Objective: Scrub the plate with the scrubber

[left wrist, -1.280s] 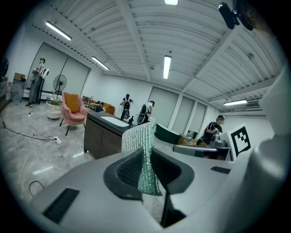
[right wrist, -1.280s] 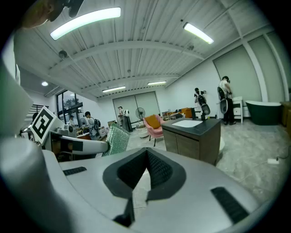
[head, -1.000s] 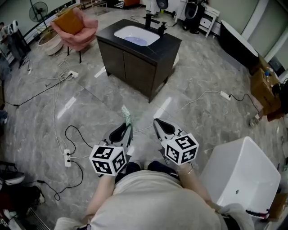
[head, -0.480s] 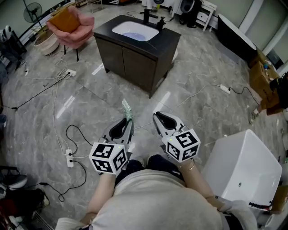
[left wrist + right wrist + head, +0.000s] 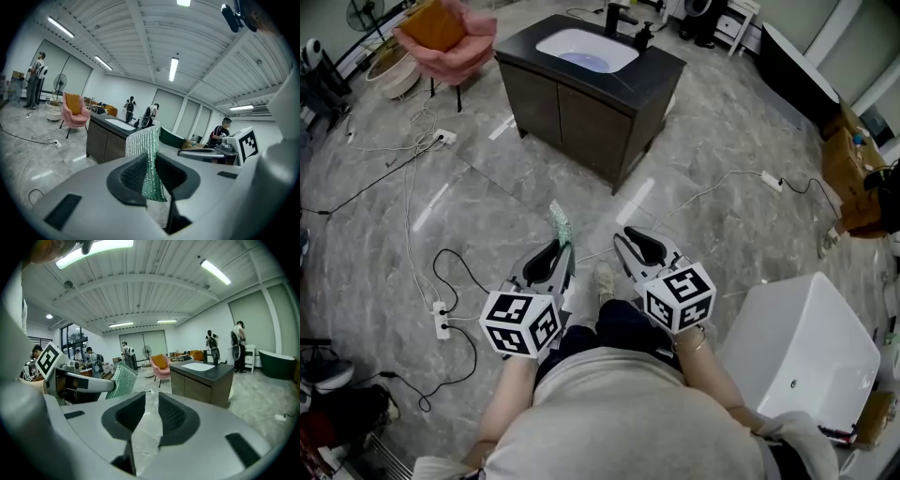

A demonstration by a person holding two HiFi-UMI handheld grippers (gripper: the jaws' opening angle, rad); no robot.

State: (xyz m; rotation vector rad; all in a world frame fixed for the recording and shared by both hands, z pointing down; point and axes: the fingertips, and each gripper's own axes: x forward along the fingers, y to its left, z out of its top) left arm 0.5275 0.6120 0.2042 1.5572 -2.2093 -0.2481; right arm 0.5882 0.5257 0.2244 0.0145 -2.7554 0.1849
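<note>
A green mesh scrubber [image 5: 559,225] sticks up from my left gripper [image 5: 563,247], which is shut on it. In the left gripper view the scrubber [image 5: 147,150] is pinched between the dark pads. My right gripper [image 5: 620,235] is beside it, a hand's width to the right. Its jaws have just been opening; in the right gripper view, my right gripper [image 5: 148,409] shows a narrow gap with only floor behind it. Both grippers point toward the dark sink cabinet [image 5: 581,103] ahead. I cannot make out a plate; the white basin [image 5: 586,49] looks bluish inside.
A black faucet [image 5: 615,17] stands behind the basin. A pink armchair [image 5: 445,36] is at the far left. Cables and a power strip [image 5: 441,323] lie on the marble floor to the left. A white tub [image 5: 806,361] is close on the right, with cardboard boxes [image 5: 848,178] beyond it.
The sink cabinet has come nearer in the head view as the person walks forward. Both grippers have moved forward together, the scrubber still in the left one.
</note>
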